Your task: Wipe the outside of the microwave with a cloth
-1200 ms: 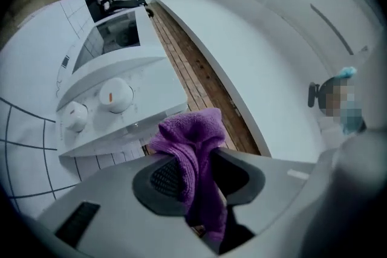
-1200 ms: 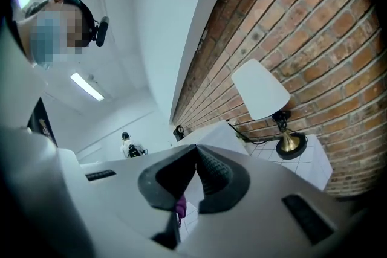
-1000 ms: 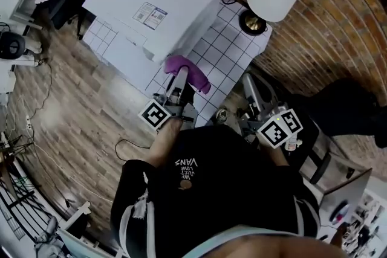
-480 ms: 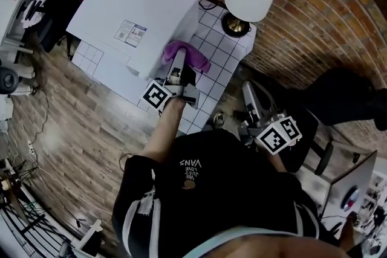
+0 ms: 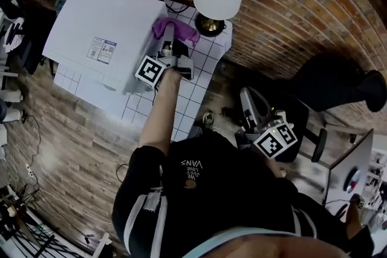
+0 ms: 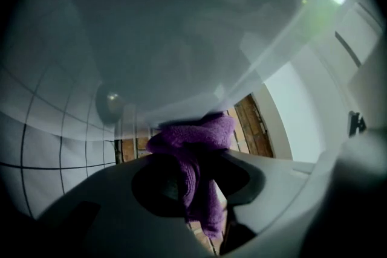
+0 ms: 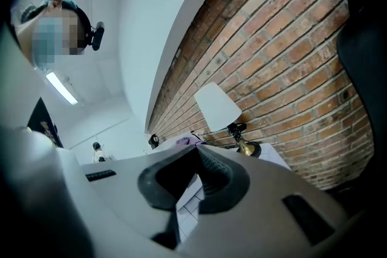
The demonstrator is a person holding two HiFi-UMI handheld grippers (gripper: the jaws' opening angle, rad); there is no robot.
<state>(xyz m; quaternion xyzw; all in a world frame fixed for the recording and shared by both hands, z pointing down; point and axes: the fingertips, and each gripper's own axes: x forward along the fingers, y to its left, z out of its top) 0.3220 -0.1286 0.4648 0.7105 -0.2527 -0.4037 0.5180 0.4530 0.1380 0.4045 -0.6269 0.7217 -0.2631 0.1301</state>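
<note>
Two tongs, one purple cloth, one white microwave (image 5: 103, 21). Left tongs (image 6: 196, 184) pinch cloth (image 6: 195, 141) against the microwave's side. Right tongs (image 7: 196, 167) closed and empty, per their own view only.

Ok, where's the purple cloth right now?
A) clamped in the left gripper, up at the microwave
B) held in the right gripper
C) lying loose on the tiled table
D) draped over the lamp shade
A: the left gripper view shows the purple terry cloth pinched between that gripper's jaws, and the head view shows the left gripper holding it up at the side of the white microwave.
</note>
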